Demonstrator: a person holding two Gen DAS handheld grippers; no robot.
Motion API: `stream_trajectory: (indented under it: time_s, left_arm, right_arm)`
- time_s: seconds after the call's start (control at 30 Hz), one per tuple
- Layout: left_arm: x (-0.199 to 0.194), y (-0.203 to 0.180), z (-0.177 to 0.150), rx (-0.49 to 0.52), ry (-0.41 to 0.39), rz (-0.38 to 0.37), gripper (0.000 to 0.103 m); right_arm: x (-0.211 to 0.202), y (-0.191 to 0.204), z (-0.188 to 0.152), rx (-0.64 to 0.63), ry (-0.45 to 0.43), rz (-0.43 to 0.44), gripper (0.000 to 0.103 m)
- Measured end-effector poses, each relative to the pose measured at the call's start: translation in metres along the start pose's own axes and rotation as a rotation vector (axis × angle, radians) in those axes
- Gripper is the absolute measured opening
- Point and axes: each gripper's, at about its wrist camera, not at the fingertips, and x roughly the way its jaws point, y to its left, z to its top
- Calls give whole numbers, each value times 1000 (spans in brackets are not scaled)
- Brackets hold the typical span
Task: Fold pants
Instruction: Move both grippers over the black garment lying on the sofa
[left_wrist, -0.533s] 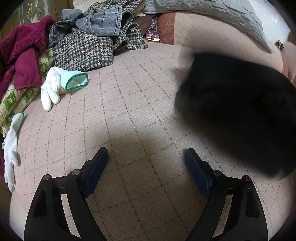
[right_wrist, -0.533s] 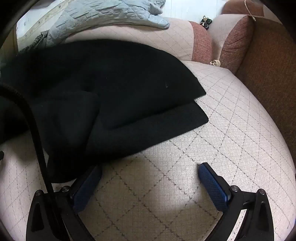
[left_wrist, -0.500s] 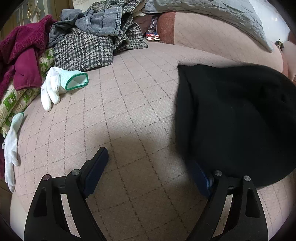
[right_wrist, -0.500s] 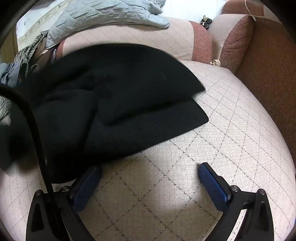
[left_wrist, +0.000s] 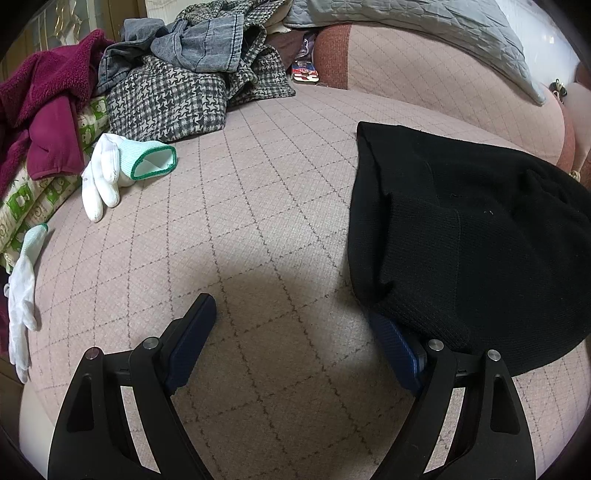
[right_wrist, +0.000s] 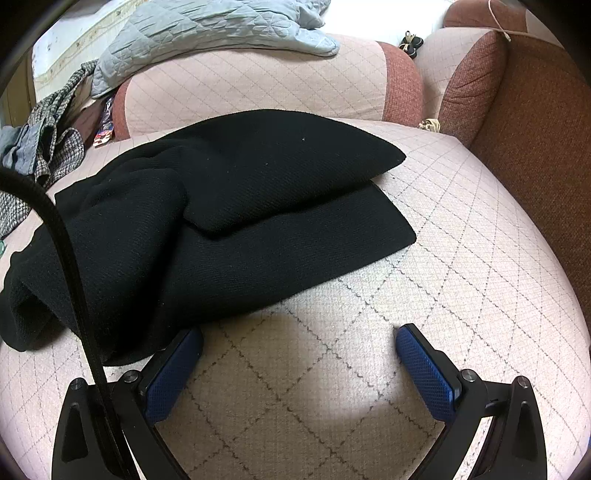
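The black pants (left_wrist: 461, 229) lie folded in layers on the pink quilted sofa seat (left_wrist: 258, 206). In the right wrist view the pants (right_wrist: 229, 206) fill the middle left, with a top layer folded over a flat lower layer. My left gripper (left_wrist: 295, 332) is open and empty; the pants' near edge drapes over its right finger. My right gripper (right_wrist: 299, 354) is open and empty; the pants' edge lies over the tip of its left finger. Both hover just above the seat.
A heap of clothes (left_wrist: 177, 74) lies at the back left: houndstooth, denim and maroon pieces. White gloves (left_wrist: 110, 173) lie on the seat's left. A grey quilt (right_wrist: 207, 33) drapes the backrest. A brown armrest (right_wrist: 535, 129) stands at right. A black cable (right_wrist: 70, 266) crosses the left.
The pants dropped and settled flat on the seat; they were in blurred motion before. Both grippers stayed open in about the same place.
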Motion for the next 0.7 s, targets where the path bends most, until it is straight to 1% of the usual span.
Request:
stream_trajectory:
  time_s: [0.03, 0.17, 0.2, 0.27, 0.3, 0.33, 0.37, 0.43, 0.47, 0.5, 0.53, 0.57, 0.6, 0.63, 0.67, 0.7]
  left_arm:
    - [0, 0, 0, -9, 10, -12, 86]
    - [0, 2, -2, -4, 14, -14, 86]
    - [-1, 2, -2, -2, 26, -21, 86]
    - [-8, 0, -2, -4, 74, -52, 86]
    - [-13, -1, -2, -4, 76, -57, 85]
    - [-18, -4, -5, 29, -16, -19, 85]
    - [-24, -5, -7, 33, -54, -28, 85]
    - [-41, -8, -8, 24, -105, -81, 85]
    - [-49, -11, -8, 31, -134, -90, 85]
    - [-58, -16, -7, 50, -164, -80, 85]
    - [-64, -20, -5, 66, -161, -69, 85]
    - [-69, -22, -5, 63, -176, -74, 85]
    - [-74, -24, -5, 51, -195, -93, 85]
    - [-77, -27, -2, 49, -186, -106, 85]
    - [-80, -29, 0, 40, -175, -125, 85]
    - [-83, -29, 2, 24, -166, -155, 85]
  right_arm:
    - [0, 0, 0, -1, -1, -1, 103]
    - [-1, -2, 2, -2, -4, -1, 103]
    - [-1, -2, 2, -2, -4, -1, 103]
    - [0, -1, 3, -2, 6, -1, 103]
    - [1, -1, 5, -5, 22, -2, 103]
    - [1, -2, 5, -3, 36, 13, 103]
    - [-2, -4, 6, 6, 49, 40, 103]
    - [-11, -7, 5, 17, 43, 95, 103]
    - [-17, -9, 2, 25, 44, 112, 103]
    - [-21, -11, -1, 37, 47, 120, 103]
    - [-25, -12, -4, 53, 50, 131, 103]
    - [-30, -13, -8, 70, 48, 151, 102]
    - [-35, -13, -12, 79, 40, 178, 102]
    - [-41, -12, -16, 90, 31, 212, 102]
    - [-45, -11, -18, 79, 26, 218, 102]
    - [-49, -6, -22, 83, 1, 225, 102]
